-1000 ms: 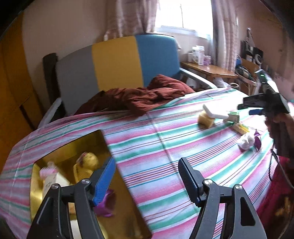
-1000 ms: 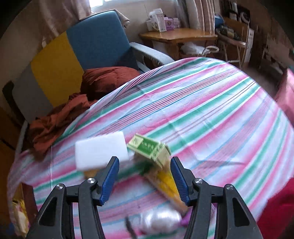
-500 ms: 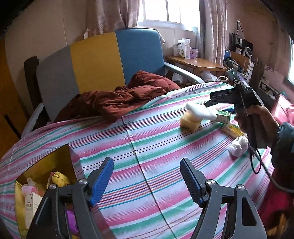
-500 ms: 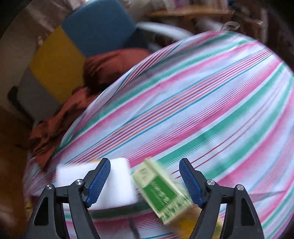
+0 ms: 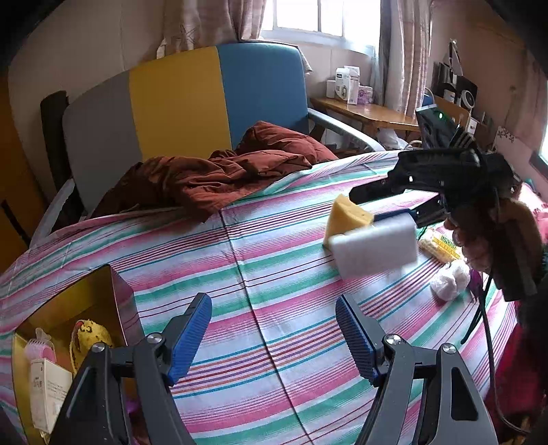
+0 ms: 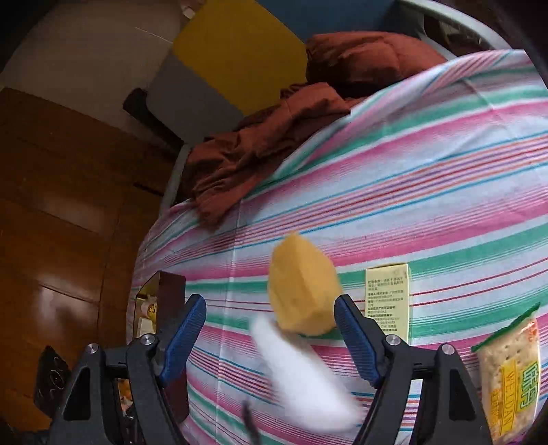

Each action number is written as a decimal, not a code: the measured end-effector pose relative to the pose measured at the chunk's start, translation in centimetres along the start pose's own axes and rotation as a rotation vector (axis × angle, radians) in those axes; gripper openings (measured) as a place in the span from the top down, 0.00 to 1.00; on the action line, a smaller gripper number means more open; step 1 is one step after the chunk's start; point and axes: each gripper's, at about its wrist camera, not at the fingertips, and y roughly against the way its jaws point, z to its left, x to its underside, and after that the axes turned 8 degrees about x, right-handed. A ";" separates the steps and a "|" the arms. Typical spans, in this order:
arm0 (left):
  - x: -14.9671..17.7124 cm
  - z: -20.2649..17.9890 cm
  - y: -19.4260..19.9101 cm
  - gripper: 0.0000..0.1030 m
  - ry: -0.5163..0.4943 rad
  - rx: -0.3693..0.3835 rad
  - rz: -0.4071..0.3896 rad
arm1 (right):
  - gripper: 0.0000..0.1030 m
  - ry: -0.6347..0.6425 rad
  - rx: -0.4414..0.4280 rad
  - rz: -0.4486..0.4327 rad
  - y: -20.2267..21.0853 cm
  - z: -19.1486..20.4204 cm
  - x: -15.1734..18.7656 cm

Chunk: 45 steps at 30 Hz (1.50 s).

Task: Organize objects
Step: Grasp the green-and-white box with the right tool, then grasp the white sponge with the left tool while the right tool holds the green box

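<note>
Right wrist: white sponge [image 6: 301, 373] overlaps yellow sponge [image 6: 303, 291]

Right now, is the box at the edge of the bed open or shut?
Open. The box has no lid on top, and a yellow toy and a white carton show inside it.

Crumpled maroon blanket [image 5: 219, 178] heaped at bed's far edge, spilling onto striped sheet [image 5: 274, 291]. Headboard [image 5: 178, 102] behind, panels grey, yellow, blue. Wooden side table [image 5: 370, 113] beyond far right corner, white boxes [image 5: 346, 84] on top. Curtained window [image 5: 325, 17] above. Brown wardrobe [image 6: 61, 212] past left edge.
</note>
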 end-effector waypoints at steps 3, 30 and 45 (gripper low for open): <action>-0.4 -0.4 -0.5 0.20 -0.043 0.025 0.015 | 0.24 -0.024 0.014 -0.055 1.5 -0.3 -0.1; -2.5 -4.4 -6.3 0.17 -0.077 0.148 0.066 | 0.54 0.061 0.428 0.154 -2.6 -1.9 0.8; -2.5 -4.6 -8.4 0.13 0.031 0.149 0.139 | 0.71 -0.020 0.449 0.020 1.4 -3.6 0.3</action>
